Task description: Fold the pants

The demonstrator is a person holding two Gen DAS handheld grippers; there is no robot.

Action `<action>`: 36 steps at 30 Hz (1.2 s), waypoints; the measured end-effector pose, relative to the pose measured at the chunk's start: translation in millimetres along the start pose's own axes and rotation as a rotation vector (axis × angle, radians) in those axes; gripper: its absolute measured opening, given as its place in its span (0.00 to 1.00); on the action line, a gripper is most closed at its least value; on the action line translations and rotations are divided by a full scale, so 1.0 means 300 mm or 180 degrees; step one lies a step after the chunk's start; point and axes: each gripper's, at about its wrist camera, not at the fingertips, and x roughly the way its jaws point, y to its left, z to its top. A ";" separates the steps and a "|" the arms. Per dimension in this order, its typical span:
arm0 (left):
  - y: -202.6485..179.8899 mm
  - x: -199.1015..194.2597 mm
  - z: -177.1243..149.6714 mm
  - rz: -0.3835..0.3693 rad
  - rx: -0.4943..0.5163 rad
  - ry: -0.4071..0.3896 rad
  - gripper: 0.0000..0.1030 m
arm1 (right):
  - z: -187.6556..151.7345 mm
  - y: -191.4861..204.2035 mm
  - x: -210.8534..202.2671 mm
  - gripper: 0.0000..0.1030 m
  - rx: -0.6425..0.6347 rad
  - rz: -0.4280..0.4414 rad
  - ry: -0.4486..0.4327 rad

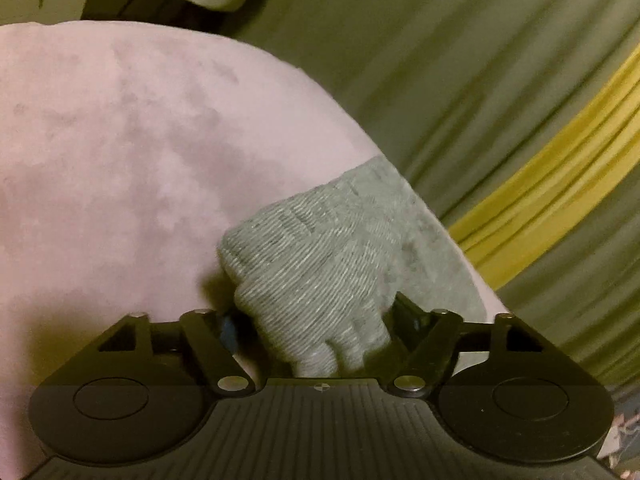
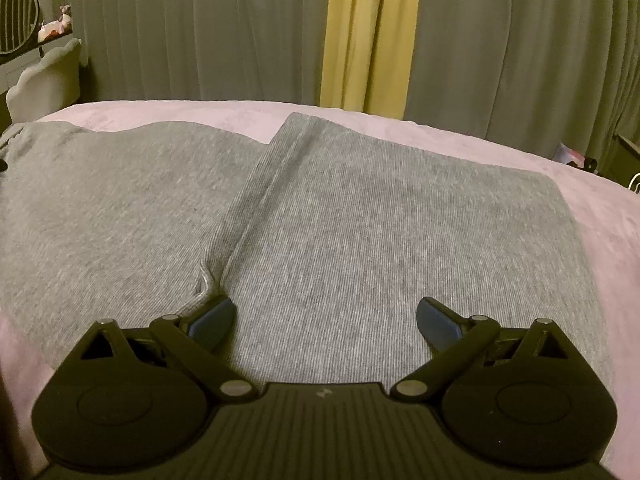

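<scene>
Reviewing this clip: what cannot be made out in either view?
- Left wrist view: the left hand-held gripper has its fingertips buried in bunched grey pants, so the contact is hidden.
- Right wrist view: the pants' left end is cut off by the frame edge.
- Right wrist view: small items on the far-left shelf are too small.

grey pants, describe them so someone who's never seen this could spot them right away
Start at the pink bed cover in front of the green curtains. The grey pants lie spread flat across it, under the open right tongs. They are the only ribbed grey fabric there, with a raised seam down the middle.
</scene>
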 end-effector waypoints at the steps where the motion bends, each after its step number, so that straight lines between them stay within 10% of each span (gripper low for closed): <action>1: -0.013 0.005 0.003 0.0037 0.0012 0.0005 0.81 | 0.002 -0.001 0.001 0.96 -0.0002 0.0002 0.0007; 6: -0.061 -0.029 0.015 0.0094 0.0227 -0.0090 0.55 | 0.036 -0.021 0.000 0.95 -0.0014 0.0072 0.0144; 15: -0.226 -0.171 0.045 -0.0064 0.0520 -0.0400 0.45 | 0.026 -0.154 -0.076 0.95 0.0211 -0.0112 0.0032; 25: -0.929 -0.416 -0.174 -0.0973 0.2000 -0.0854 0.44 | 0.034 -0.417 -0.162 0.95 0.0953 -0.0441 -0.0254; 28: -1.133 -0.420 -0.409 -0.1292 0.2387 -0.0615 0.46 | 0.028 -0.529 -0.202 0.95 0.1352 -0.0547 -0.0399; 31: -1.230 -0.376 -0.684 -0.1552 0.2722 0.0082 0.85 | 0.009 -0.623 -0.241 0.95 0.1590 -0.0597 -0.0457; 36: -1.177 -0.339 -0.857 -0.1473 0.2971 0.0675 0.85 | -0.016 -0.687 -0.255 0.95 0.1759 -0.0290 -0.0342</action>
